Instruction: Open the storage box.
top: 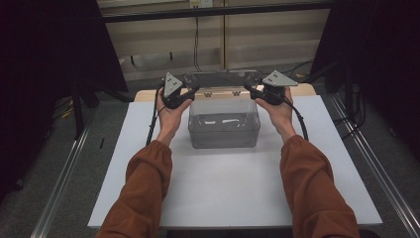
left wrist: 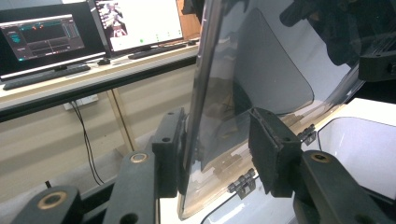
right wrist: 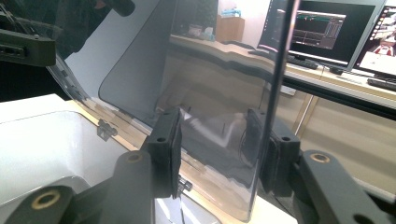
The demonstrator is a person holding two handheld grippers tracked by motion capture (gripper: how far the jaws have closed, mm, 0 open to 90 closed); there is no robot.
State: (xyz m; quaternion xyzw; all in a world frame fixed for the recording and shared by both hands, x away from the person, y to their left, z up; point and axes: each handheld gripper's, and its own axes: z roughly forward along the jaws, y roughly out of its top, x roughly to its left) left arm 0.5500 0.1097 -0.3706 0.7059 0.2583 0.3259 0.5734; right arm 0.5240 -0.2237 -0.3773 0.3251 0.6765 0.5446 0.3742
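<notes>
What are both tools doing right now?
Left tool: closed on the left edge of the lid, which stands open on the box.
Right tool: closed on the lid's right edge.

Left gripper point(left wrist: 217, 149) at the clear plastic lid point(left wrist: 261, 70)

Black jaws straddle the upright lid's edge; small hinges point(left wrist: 243, 182) at 6 o'clock, two lit monitors point(left wrist: 88, 32) at 10, white box rim point(left wrist: 336, 123) at 4

High view dim, corners near black – white counter point(top: 223, 183) brightest. Gripper views soft; clear lid point(left wrist: 261, 70) carries reflections, monitors point(left wrist: 140, 21) glare – blown out.
</notes>
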